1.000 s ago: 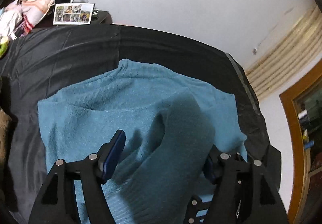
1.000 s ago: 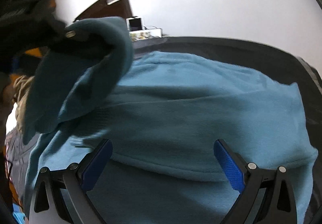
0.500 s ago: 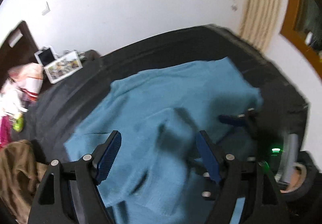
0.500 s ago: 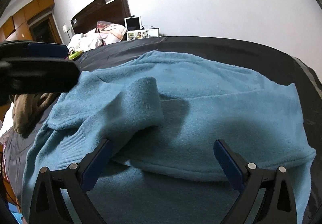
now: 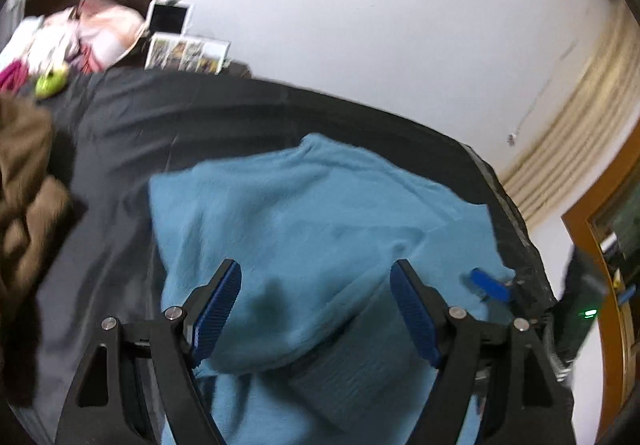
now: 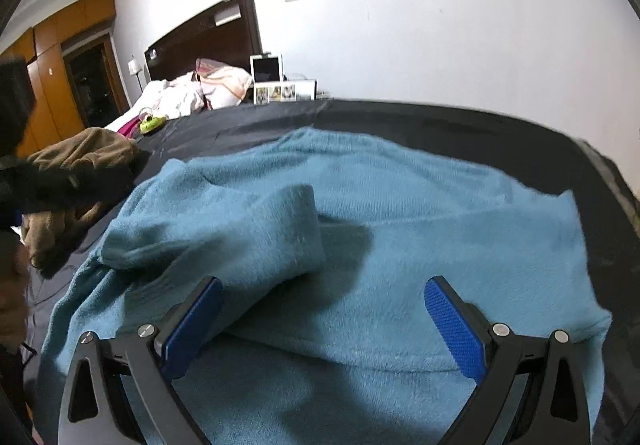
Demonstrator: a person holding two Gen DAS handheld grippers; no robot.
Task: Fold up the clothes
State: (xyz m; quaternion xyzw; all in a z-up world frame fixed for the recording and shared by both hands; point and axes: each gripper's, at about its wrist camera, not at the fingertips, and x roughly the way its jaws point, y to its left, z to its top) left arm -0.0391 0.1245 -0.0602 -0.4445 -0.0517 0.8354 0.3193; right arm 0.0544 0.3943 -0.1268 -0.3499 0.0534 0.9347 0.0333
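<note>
1. Two grippers are hovering over the blue sweater [image 6: 400,205], which is lying on the black sheet [image 6: 460,125].
2. Left gripper [image 5: 316,309] is gaping empty.
3. Right gripper [image 6: 324,325] is seemingly released too, a folded sleeve [image 6: 248,237] lying before it.

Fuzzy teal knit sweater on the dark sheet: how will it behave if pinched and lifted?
The fuzzy teal knit sweater is probably floppy: its folded-over sleeve slumps in soft curves. Thick fleecy pile suggests easy grip, little slip. Likely drags the dark sheet slightly.

One teal sweater [image 6: 400,213] on black sheet [image 6: 440,125]; beside it one brown garment [image 6: 88,153]; two grippers.
</note>
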